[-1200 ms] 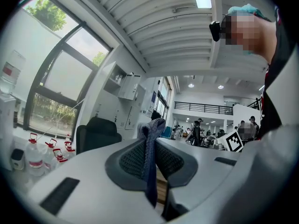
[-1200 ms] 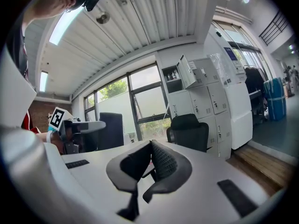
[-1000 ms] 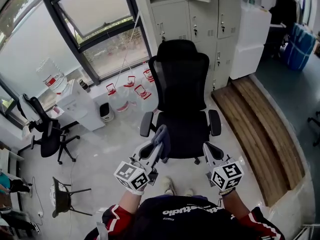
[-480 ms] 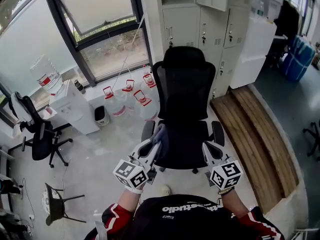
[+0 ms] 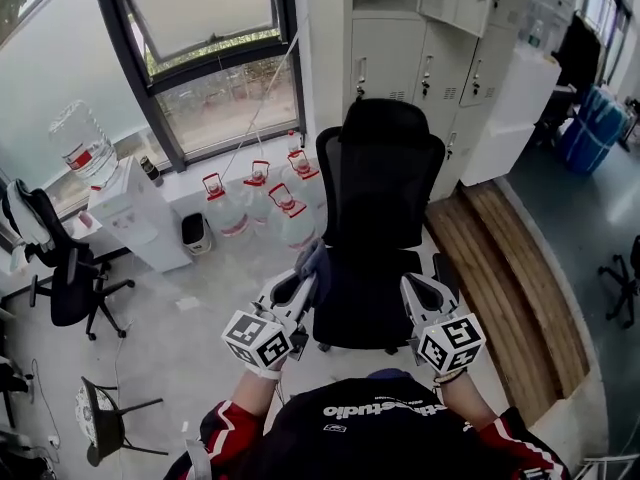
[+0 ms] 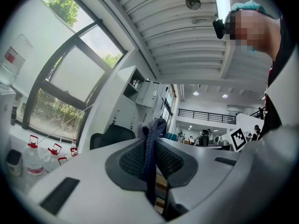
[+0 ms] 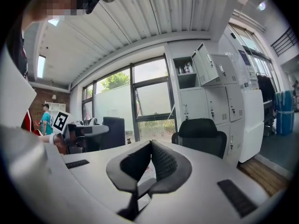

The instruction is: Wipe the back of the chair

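I step nearer the chair (image 5: pixel 385 178)
My left gripper (image 5: pixel 300 286) pinches the cloth (image 5: pixel 315 260) in its jaws; my right gripper (image 5: pixel 418 293) has its jaws pressed together, empty. The chair is just ahead, back not wiped yet.

Your room is bright with even daylight from the large window (image 5: pixel 215 103) ahead on your left. The pale floor (image 5: pixel 170 358) carries only soft, faint shadows. The black office chair (image 5: pixel 385 198) reads as a dark mass with little surface detail. The head view is sharp. Both gripper views are fisheye: straight lines bow and the corners fall to black. In your left gripper view a ceiling light strip (image 6: pixel 221 1) glares white, and the window panes wash out.
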A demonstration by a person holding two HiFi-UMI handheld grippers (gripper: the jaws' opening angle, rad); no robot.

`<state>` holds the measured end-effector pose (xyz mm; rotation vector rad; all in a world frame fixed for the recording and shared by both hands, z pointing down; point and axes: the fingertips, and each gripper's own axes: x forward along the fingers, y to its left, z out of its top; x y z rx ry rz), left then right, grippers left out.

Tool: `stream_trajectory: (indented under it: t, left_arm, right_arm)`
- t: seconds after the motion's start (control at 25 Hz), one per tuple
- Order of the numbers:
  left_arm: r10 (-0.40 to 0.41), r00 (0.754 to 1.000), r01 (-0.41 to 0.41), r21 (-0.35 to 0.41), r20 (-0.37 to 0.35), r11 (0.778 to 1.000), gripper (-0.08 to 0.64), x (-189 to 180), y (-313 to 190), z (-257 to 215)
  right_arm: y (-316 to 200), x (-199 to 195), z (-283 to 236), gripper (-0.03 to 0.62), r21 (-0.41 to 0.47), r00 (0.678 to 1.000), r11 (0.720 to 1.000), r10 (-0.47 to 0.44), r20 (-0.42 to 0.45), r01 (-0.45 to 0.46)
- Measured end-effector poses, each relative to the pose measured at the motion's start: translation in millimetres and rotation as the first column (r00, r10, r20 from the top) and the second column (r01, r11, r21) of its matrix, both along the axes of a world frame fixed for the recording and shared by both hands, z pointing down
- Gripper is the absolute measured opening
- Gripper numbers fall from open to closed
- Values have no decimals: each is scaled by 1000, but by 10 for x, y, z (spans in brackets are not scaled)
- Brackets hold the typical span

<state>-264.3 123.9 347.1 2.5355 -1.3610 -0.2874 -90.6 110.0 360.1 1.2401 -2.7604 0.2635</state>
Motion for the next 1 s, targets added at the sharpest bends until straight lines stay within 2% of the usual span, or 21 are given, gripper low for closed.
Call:
stream_trajectory:
  t: [0.16,0.48,0.72,1.0]
  left_arm:
    - [-12,1000,12,-8,0,1000,57,-191,-189,55]
    - [-34,999,35,-35,21,999,57,-251,-852,207]
    - [-82,995,85,-60,49,995,57,-252,-1651,360]
    - [-144,985,153,-90,93,984,57,-152,-2841,584]
  right_arm:
    - [-130,-104,66,12,-18,1000,1000,11,-12,-11]
    - [-658,-95,206,12,-45,1000,999,10,2,-10]
    - [-1401,-35,297,12,-43,1000,999,-1,21,2]
    - [-2468,154,388,12,-52,1000,999,-1,29,2]
